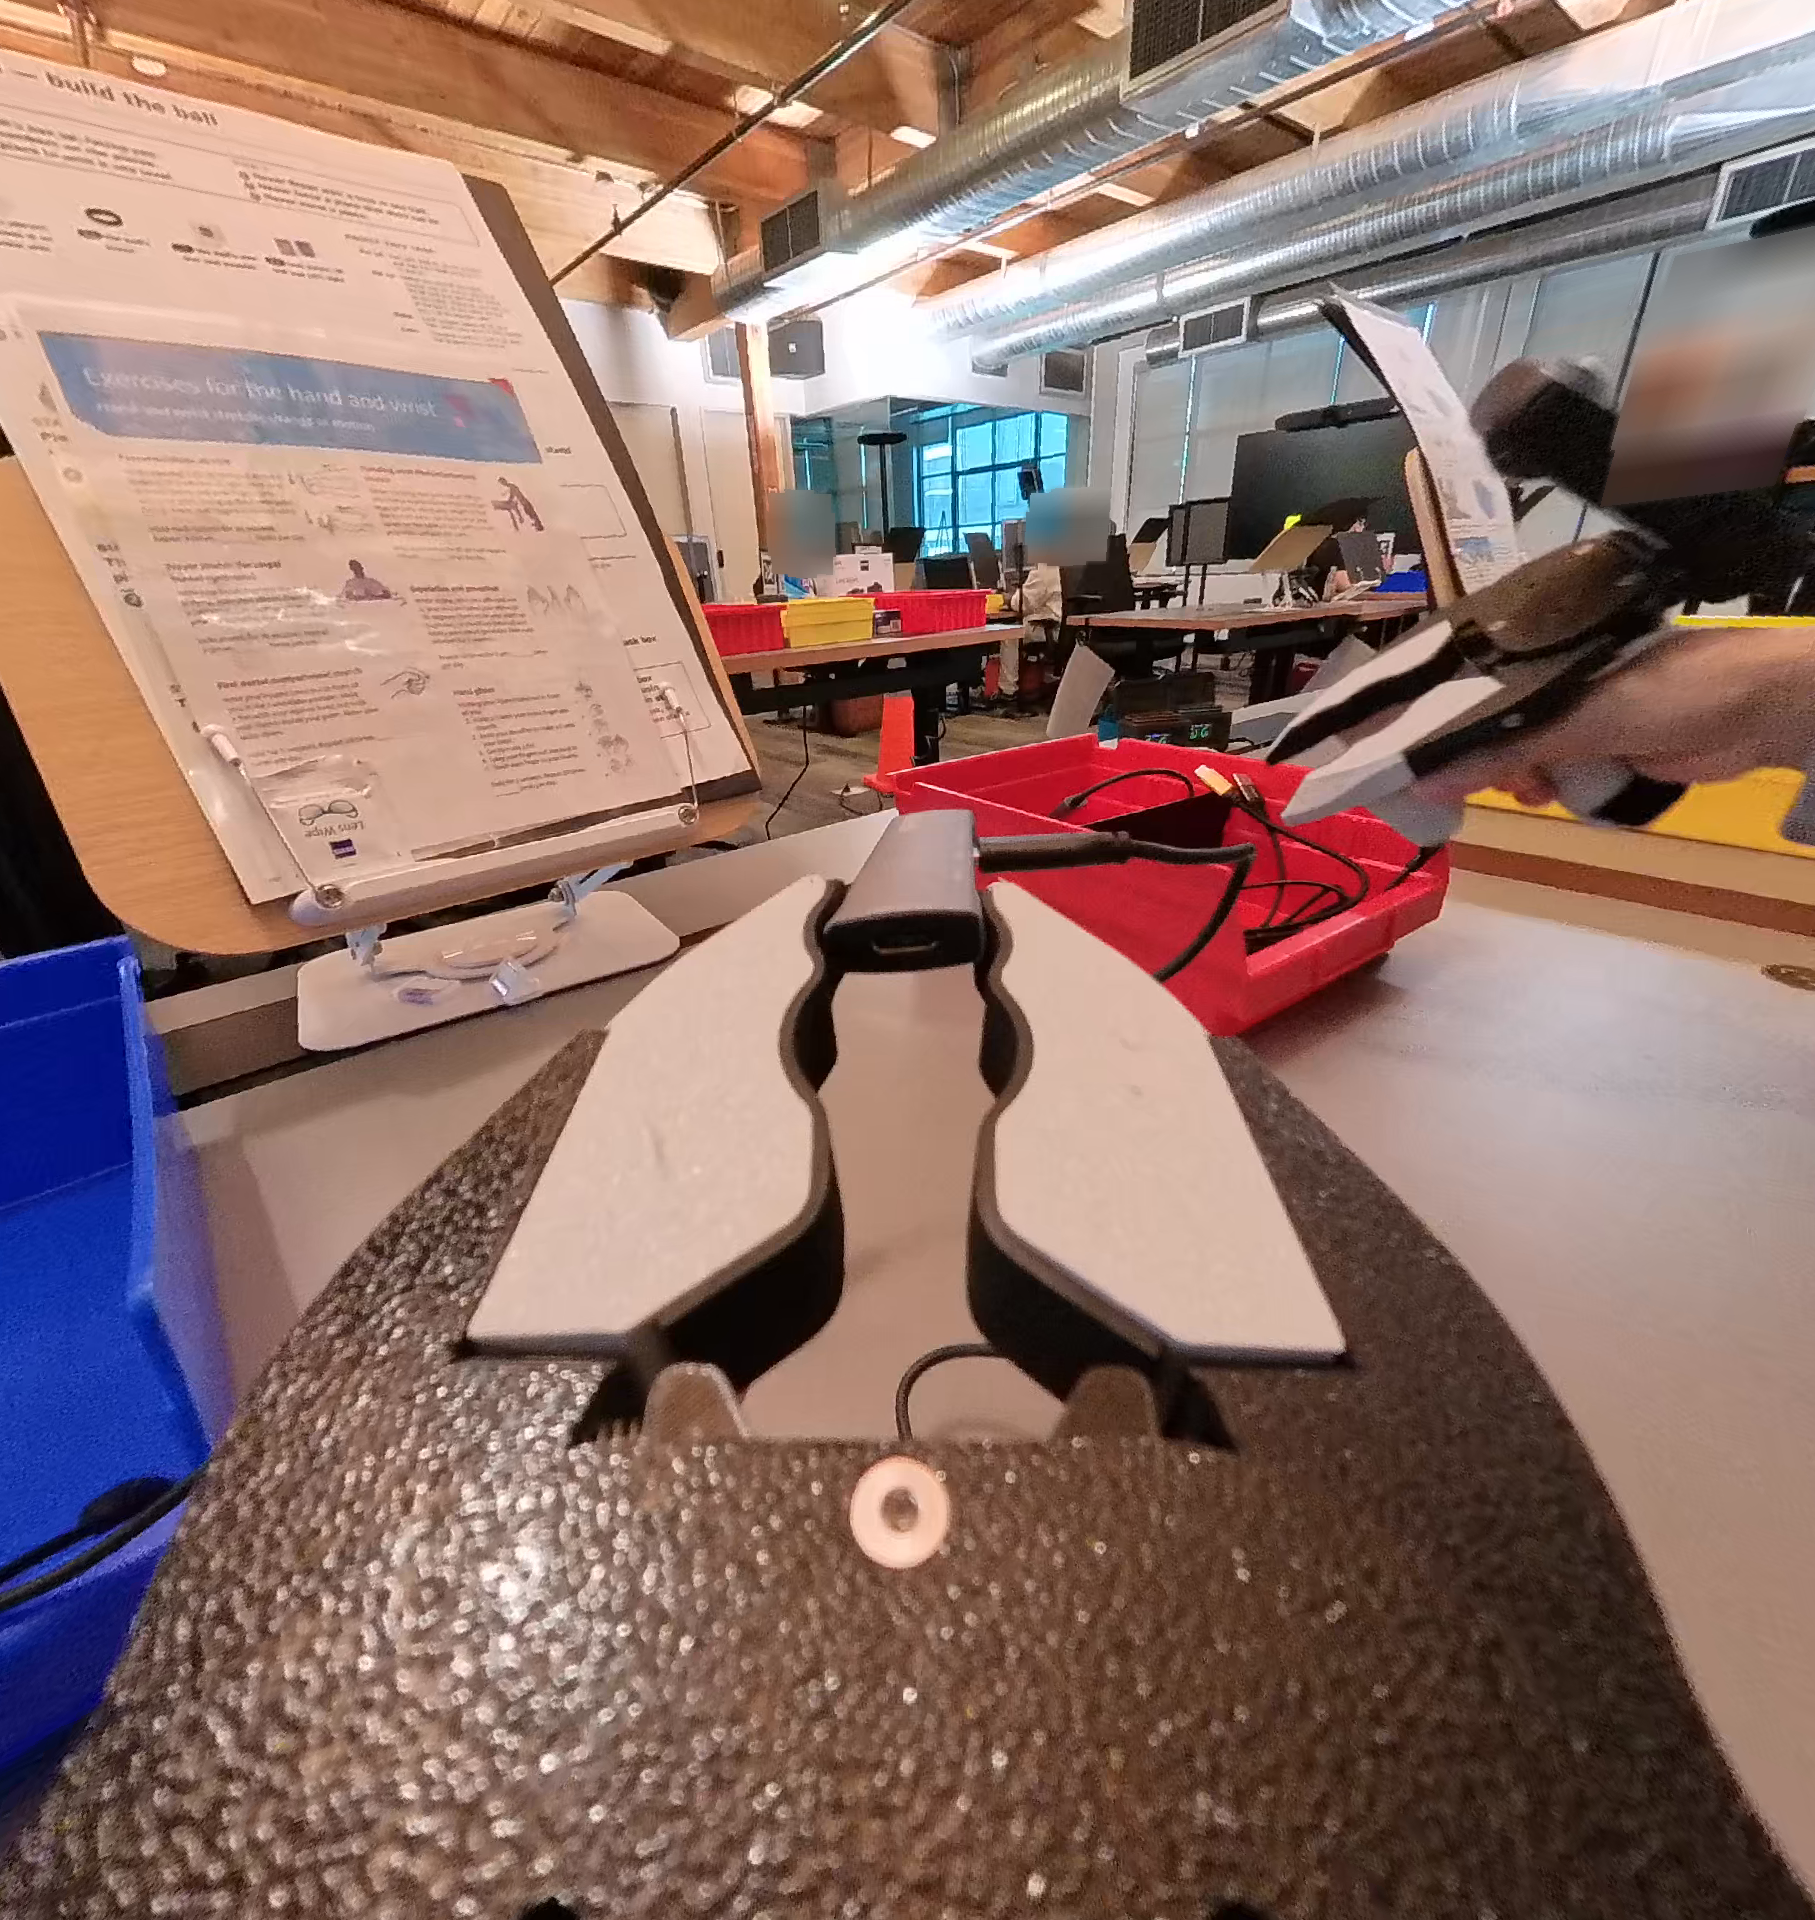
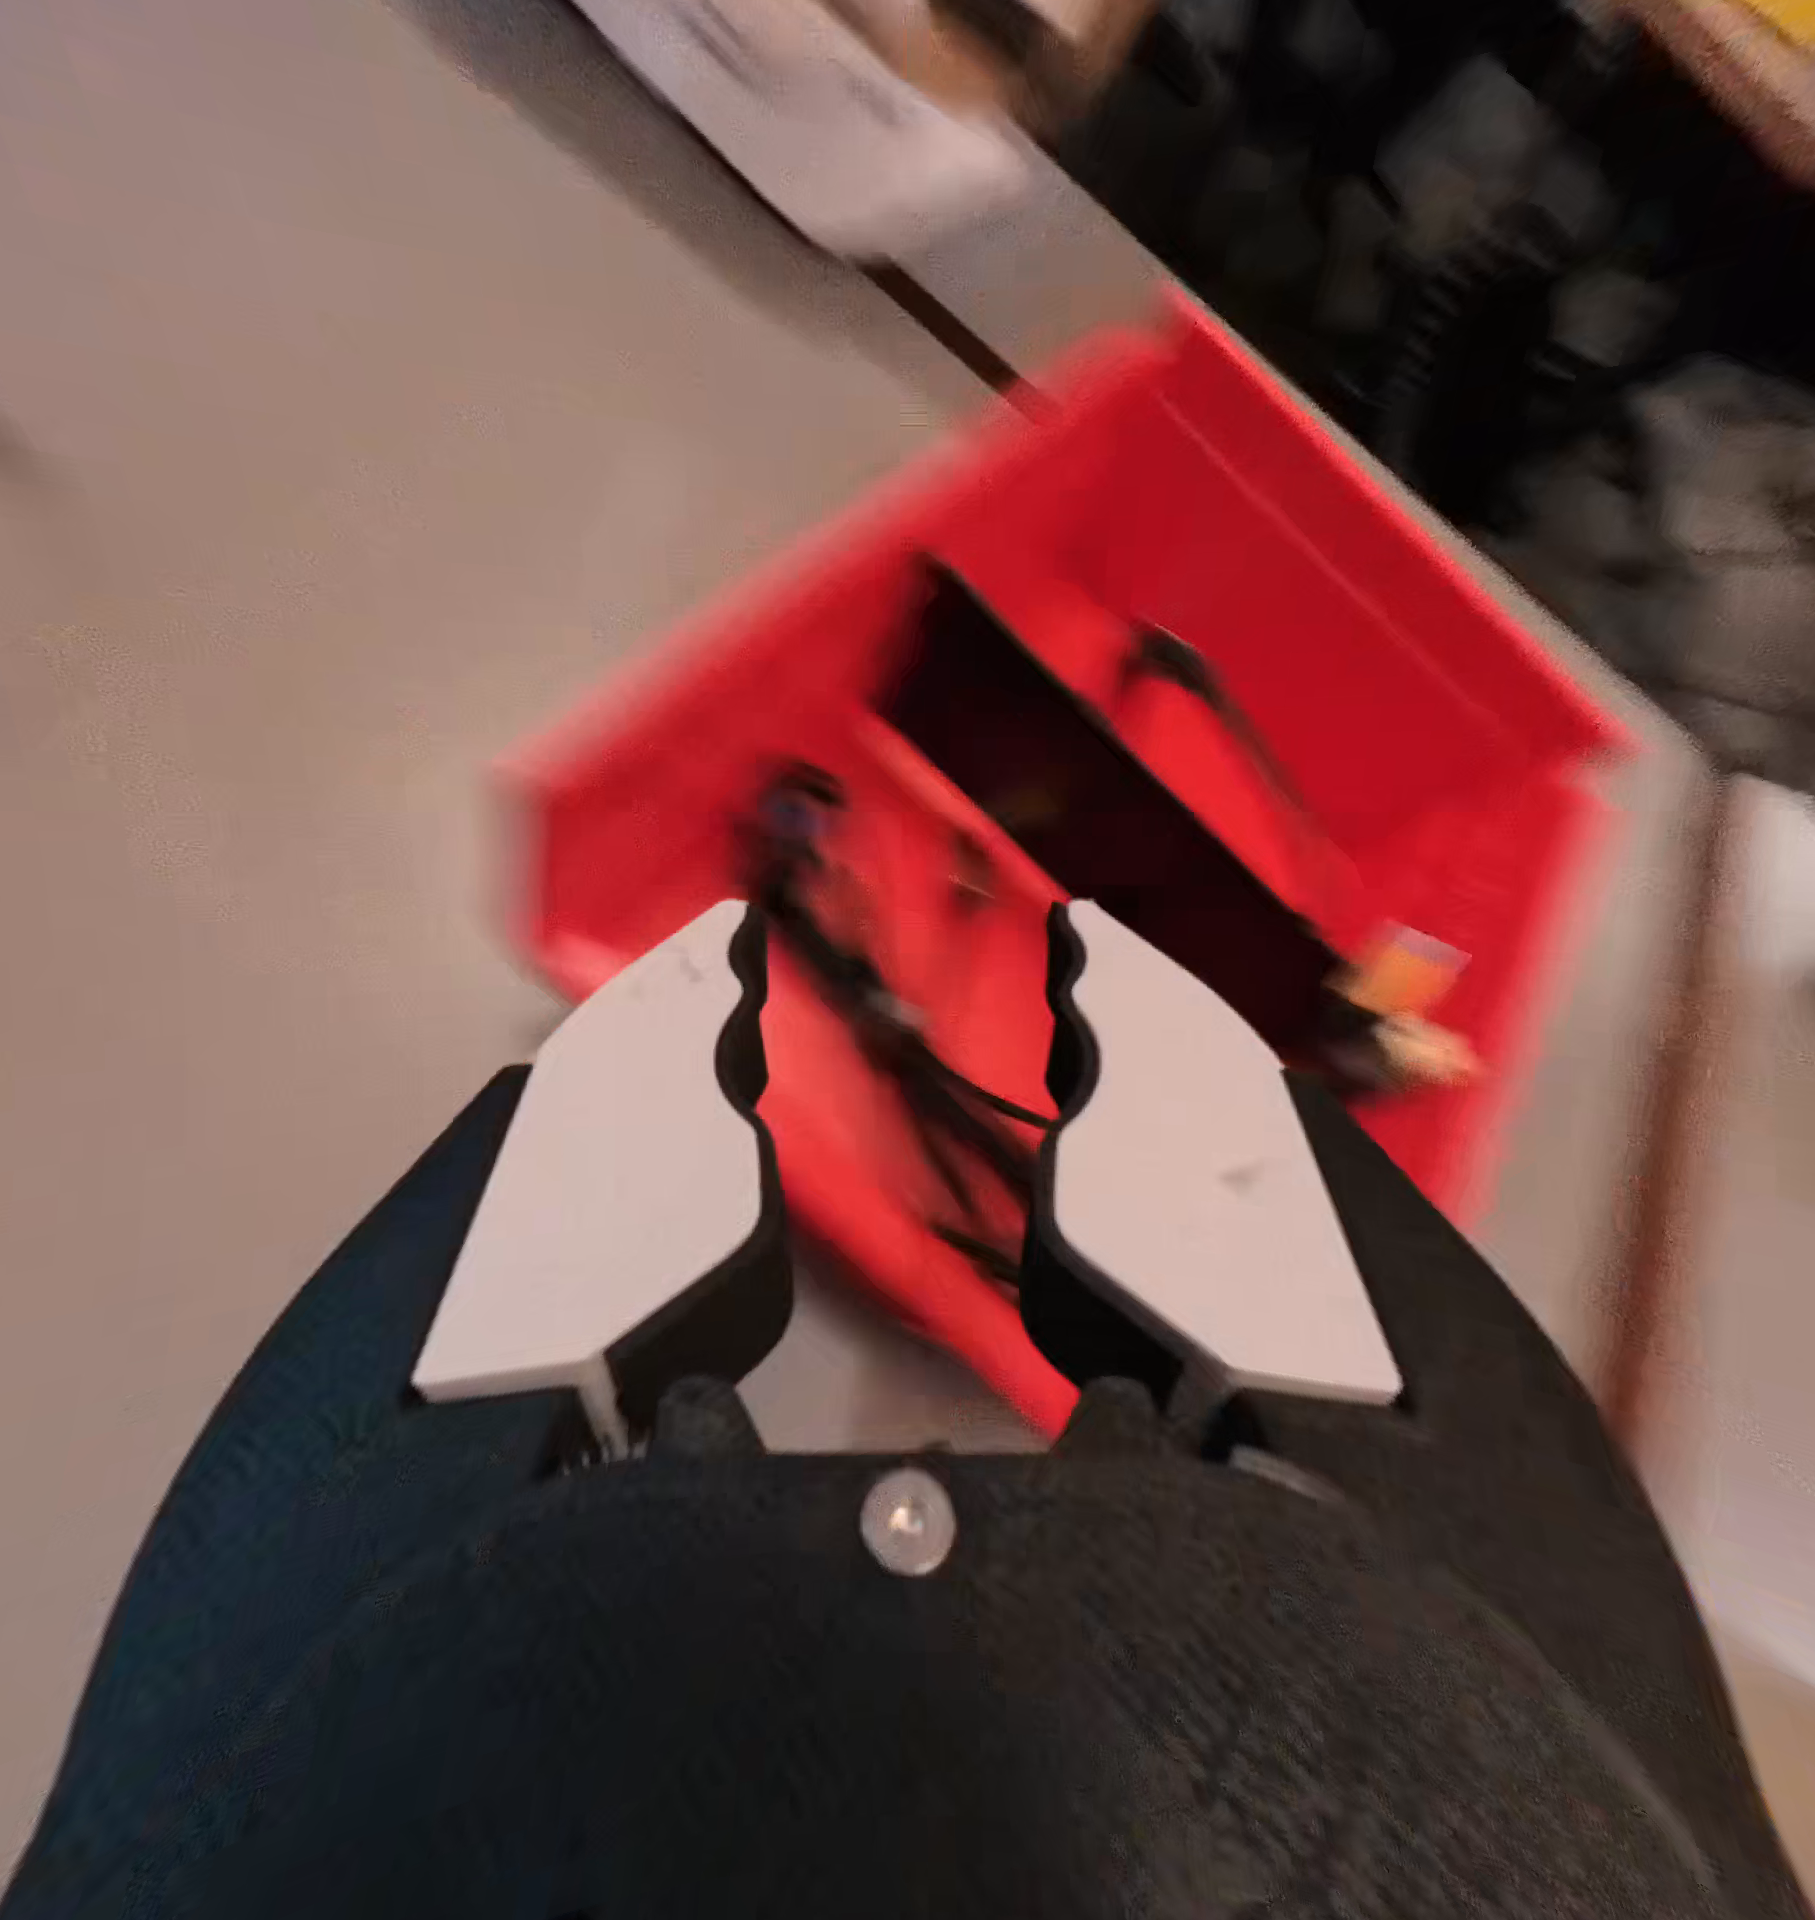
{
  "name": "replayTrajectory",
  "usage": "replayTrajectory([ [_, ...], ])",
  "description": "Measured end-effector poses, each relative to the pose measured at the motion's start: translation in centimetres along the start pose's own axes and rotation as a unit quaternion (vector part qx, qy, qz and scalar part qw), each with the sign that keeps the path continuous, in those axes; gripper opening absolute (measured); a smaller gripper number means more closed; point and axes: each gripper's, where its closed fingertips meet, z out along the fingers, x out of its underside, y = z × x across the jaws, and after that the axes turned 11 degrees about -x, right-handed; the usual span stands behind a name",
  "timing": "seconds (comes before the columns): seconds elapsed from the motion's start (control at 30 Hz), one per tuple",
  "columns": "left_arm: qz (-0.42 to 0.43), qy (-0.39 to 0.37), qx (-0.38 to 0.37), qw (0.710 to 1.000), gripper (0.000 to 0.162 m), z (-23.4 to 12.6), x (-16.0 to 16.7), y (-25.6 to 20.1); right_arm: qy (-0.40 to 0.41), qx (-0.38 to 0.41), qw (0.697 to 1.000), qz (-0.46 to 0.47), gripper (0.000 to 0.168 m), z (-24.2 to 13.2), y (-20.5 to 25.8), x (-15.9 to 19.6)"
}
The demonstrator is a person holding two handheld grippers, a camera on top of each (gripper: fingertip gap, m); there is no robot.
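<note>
In my left wrist view, the left hand-held gripper [image 1: 901, 914] is clamped on a slim grey adapter [image 1: 908, 896], held at the fingertips above the grey tabletop [image 1: 1568, 1143], its port end facing the camera. A black cable [image 1: 1121, 852] runs from the adapter's far end toward the red bin [image 1: 1298, 966] just beyond. Only this view shows the right hand-held gripper [image 1: 1298, 774] from outside: it hangs over the bin's far right side, fingers spread and holding nothing, with a hand [image 1: 1692, 717] behind it. It also gives me a blue bin [image 1: 51, 1299] at the left edge and a document stand [image 1: 82, 748] carrying printed sheets behind.

My right wrist view is badly motion-blurred, yet it looks down into the red bin [image 2: 674, 790], which the left view cannot: a black divider [image 2: 1100, 790], tangled black cables [image 2: 882, 1018] and an orange-tipped connector [image 2: 1402, 977] by the rim. The right hand-held gripper [image 2: 908, 914] shows its fingers apart over those cables.
</note>
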Motion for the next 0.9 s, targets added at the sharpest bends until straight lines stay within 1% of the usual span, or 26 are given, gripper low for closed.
replayTrajectory([
  [0.03,0.001,-0.003,0.002,1.0,0.024,0.0,0.0,0.0,-0.054,-0.069,0.996,0.02,0.043,0.3,4.4,-2.1],
  [0.07,0.004,-0.003,0.003,1.0,0.023,0.1,0.1,-0.1,-0.103,-0.123,0.987,0.022,0.044,0.3,8.5,-4.2],
  [0.1,0.008,0.0,0.006,1.0,0.024,0.1,0.3,-0.2,-0.155,-0.135,0.979,0.01,0.044,0.0,11.6,-6.3],
  [0.17,0.019,0.002,0.011,1.0,0.023,0.1,0.6,-0.4,-0.272,-0.094,0.957,-0.033,0.045,-1.3,15.9,-10.1],
  [0.2,0.021,0.0,0.014,1.0,0.023,0.1,0.7,-0.6,-0.312,-0.09,0.945,-0.045,0.045,-1.6,18.0,-11.5],
  [0.27,0.019,-0.009,0.019,1.0,0.023,0.0,0.5,-0.9,-0.332,-0.118,0.935,-0.029,0.047,-0.9,21.2,-12.9],
  [0.3,0.018,-0.015,0.02,1.0,0.023,-0.1,0.4,-1.1,-0.333,-0.126,0.934,-0.015,0.05,-0.2,22.1,-13.2],
  [0.33,0.019,-0.021,0.022,0.999,0.024,-0.1,0.3,-1.3,-0.356,-0.129,0.925,0.0,0.05,-0.2,22.7,-13.9],
  [0.37,0.023,-0.027,0.025,0.999,0.024,-0.2,0.2,-1.6,-0.389,-0.144,0.91,0.015,0.042,-0.7,23.4,-14.7],
  [0.4,0.029,-0.035,0.027,0.999,0.024,-0.3,0.0,-1.8,-0.404,-0.16,0.9,0.034,0.034,-0.7,23.8,-15.1],
  [0.47,0.043,-0.051,0.033,0.997,0.023,-0.5,-0.5,-2.4,-0.388,-0.165,0.905,0.058,0.036,0.3,23.9,-14.9],
  [0.57,0.062,-0.06,0.033,0.996,0.024,-0.5,-0.7,-3.2,-0.399,-0.161,0.899,0.081,0.031,0.5,24.0,-14.7],
  [0.6,0.07,-0.063,0.033,0.995,0.024,-0.5,-0.7,-3.5,-0.398,-0.165,0.899,0.078,0.027,0.6,24.3,-14.6],
  [0.67,0.077,-0.065,0.035,0.994,0.024,-0.5,-0.6,-4.0,-0.377,-0.152,0.91,0.077,0.022,1.3,24.3,-14.0],
  [0.7,0.078,-0.065,0.036,0.994,0.024,-0.5,-0.6,-4.2,-0.384,-0.15,0.908,0.073,0.015,1.2,24.4,-14.0],
  [0.73,0.077,-0.068,0.035,0.994,0.023,-0.5,-0.6,-4.3,-0.392,-0.153,0.904,0.071,0.012,0.9,24.6,-14.2],
  [0.9,0.074,-0.084,0.038,0.993,0.023,-0.8,-0.9,-4.4,-0.42,-0.128,0.897,0.055,0.013,0.4,24.7,-14.5],
])
